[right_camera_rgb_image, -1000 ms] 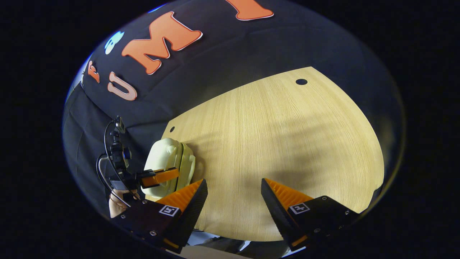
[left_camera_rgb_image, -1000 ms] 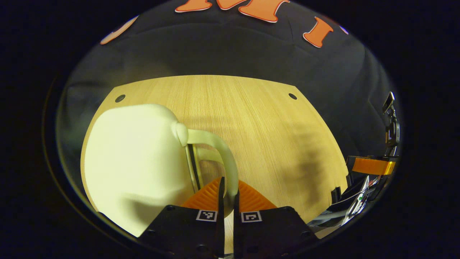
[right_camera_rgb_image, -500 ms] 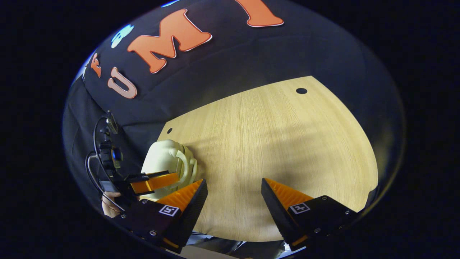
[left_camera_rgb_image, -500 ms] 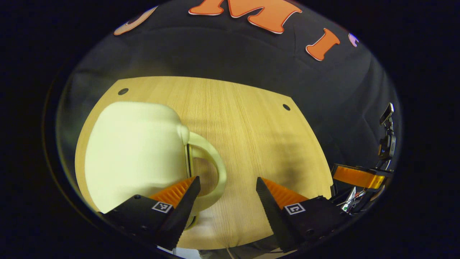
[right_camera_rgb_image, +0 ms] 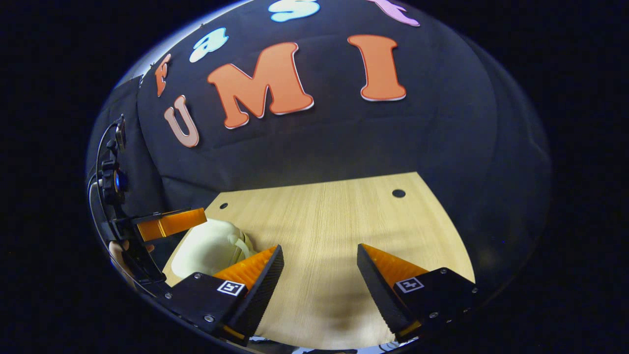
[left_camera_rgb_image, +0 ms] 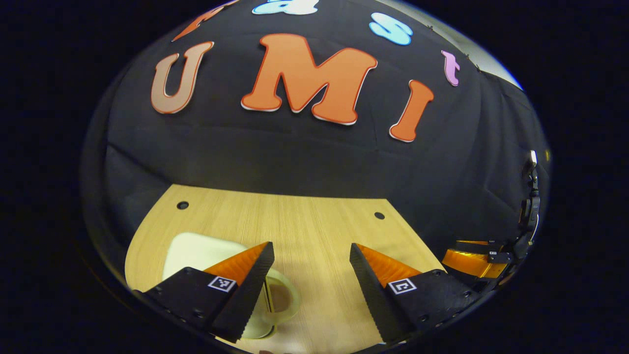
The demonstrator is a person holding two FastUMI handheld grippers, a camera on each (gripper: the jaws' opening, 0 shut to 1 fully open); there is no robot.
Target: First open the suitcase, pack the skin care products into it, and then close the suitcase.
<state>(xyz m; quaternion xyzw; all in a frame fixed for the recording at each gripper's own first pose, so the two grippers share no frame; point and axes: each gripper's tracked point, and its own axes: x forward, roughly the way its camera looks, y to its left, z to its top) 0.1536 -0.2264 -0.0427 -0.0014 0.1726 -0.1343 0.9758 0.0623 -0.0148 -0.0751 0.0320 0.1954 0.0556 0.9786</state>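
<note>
In the left gripper view, the left gripper occupies the bottom of the frame, its two fingers spread wide apart with bare wood between them; it has hold of nothing. Just behind its left-hand finger, at the lower left, we see the cream suitcase lying shut on the wooden table, its looped handle curving out toward the lower centre, beside the finger's inner edge; whether finger and handle touch we cannot tell. At the lower right edge of this frame the right gripper appears in part, with its camera mount rising above it. Farther back, two small dark holes mark the table's far corners, and the black cloth wall closes the upper half.

In the right gripper view, the right gripper likewise sits at the bottom, its fingers parted widely over bare table and grasping nothing. At the lower left, behind its left-hand finger, we find the suitcase, closed, near the table's left edge. Above and left of the suitcase hangs the left gripper, seen from the side and clear of the shell, with a person's hand at its grip. Beyond lie the table's far edge and the wall.
</note>
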